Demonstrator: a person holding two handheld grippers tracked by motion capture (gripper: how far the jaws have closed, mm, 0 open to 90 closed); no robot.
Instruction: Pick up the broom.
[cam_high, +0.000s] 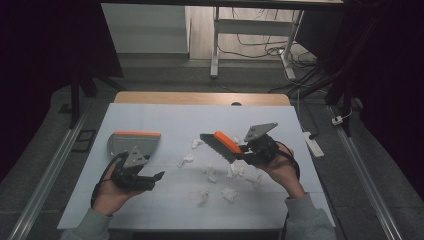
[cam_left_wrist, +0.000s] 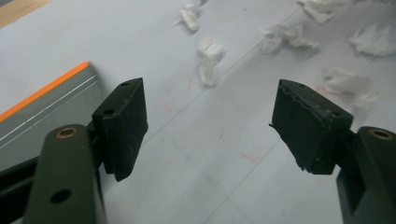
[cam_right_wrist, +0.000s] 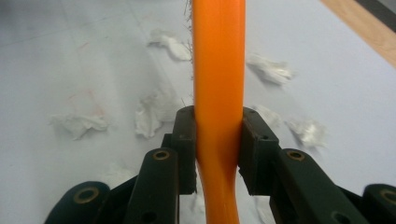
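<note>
A grey dustpan (cam_high: 132, 142) with an orange edge lies on the white table sheet (cam_high: 165, 117) at the left. My left gripper (cam_high: 154, 181) hovers just in front of it, jaws open and nothing between them. In the left gripper view the dustpan (cam_left_wrist: 42, 116) is at the left, beyond my open left gripper (cam_left_wrist: 210, 121). My right gripper (cam_high: 245, 152) is shut on the orange handle of a black-bristled brush (cam_high: 222, 144), which points left over the sheet. The right gripper view shows the handle (cam_right_wrist: 218, 56) pinched between the pads of my right gripper (cam_right_wrist: 218, 135). Several crumpled white paper scraps (cam_high: 210, 175) lie between the hands.
More paper scraps (cam_left_wrist: 209, 58) (cam_right_wrist: 152, 109) are scattered over the sheet's middle. A wooden table edge (cam_high: 200, 97) shows behind the sheet. A power strip (cam_high: 314, 142) lies on the floor at the right, and desk legs (cam_high: 215, 50) with cables stand farther back.
</note>
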